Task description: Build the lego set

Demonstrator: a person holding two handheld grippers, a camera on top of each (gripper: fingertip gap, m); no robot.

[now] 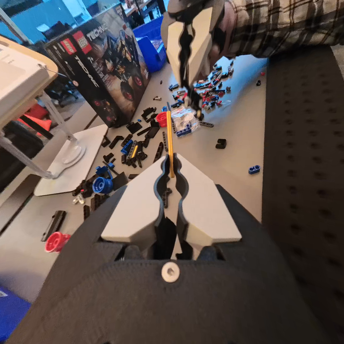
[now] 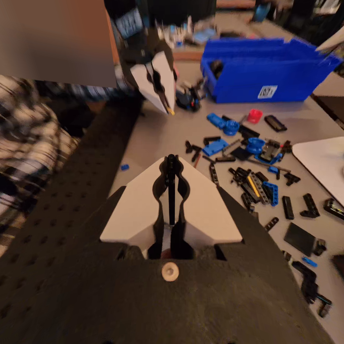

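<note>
1. Left tongs: they point forward over the grey table, closed on a long yellow axle that sticks out well past the tips toward the loose parts.
2. Left of those tongs stands the dark set box, upright on the table; it bears red logo squares and white lettering. Nearer and to the left lie a blue wheel hub and a red wheel hub.
3. Ahead of the tips lies a heap of black beams, with a clear parts bag beyond it.
4. Right tongs: in the left view they hang tips-down from above, held by a hand in a plaid sleeve. They are clamped on a slim black rod-like piece that runs back between the fingers.
5. Only the right view shows the blue bin with a white label, ahead and to the right of its tongs, and a small dark, partly built model just beside the left tongs' tips.
6. A black perforated mat lies right of the left tongs.
</note>
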